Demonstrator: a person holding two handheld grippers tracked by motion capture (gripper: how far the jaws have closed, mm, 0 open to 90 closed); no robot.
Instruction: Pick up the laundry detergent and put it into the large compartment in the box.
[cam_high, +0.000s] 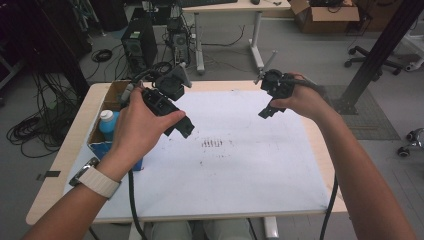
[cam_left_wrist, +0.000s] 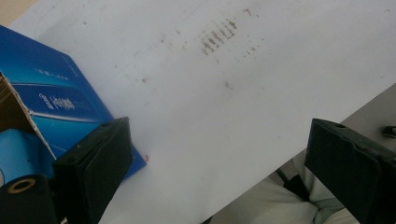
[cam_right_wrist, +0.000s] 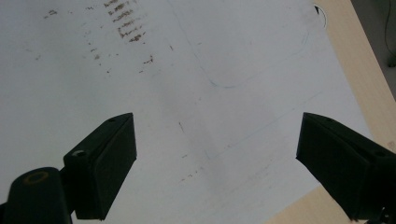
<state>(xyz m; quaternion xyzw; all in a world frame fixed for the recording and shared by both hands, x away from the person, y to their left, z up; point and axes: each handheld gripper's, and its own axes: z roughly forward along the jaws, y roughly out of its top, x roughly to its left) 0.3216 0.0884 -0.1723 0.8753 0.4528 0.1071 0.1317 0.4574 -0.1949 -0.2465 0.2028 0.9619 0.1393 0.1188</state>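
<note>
Blue box (cam_high: 102, 146), the carton nearest the left gripper (cam_high: 172, 107), sits at the left edge of a white sheet (cam_high: 240, 165) covering a pale wooden table (cam_high: 55, 170), just below and to the outer side of that gripper as a person holds it above the surface. A blue bottle with a white cap (cam_high: 106, 121) stands inside the carton, close beside the hand (cam_high: 142, 127) wrapped around the tool; a pale watch strap (cam_high: 97, 181) crosses that wrist. In the left gripper view, the box (cam_left_wrist: 56, 100) lies behind the near jaw, its printed side facing up and its torn cardboard lip next to a blue rounded form. Both jaws there stand far apart with nothing between them but bare sheet (cam_left_wrist: 233, 116) marked by a patch of brown smudges (cam_left_wrist: 218, 38). Off to the other side, the right gripper (cam_high: 274, 97) is held aloft in the other hand (cam_high: 300, 100), well apart from the box, over the far right part of the sheet. Its jaws are likewise spread wide and hold nothing; ahead of them the right gripper view takes in the same smudges (cam_right_wrist: 122, 24), a faint pen outline (cam_right_wrist: 243, 79) and the table's wooden edge (cam_right_wrist: 359, 84).
</note>
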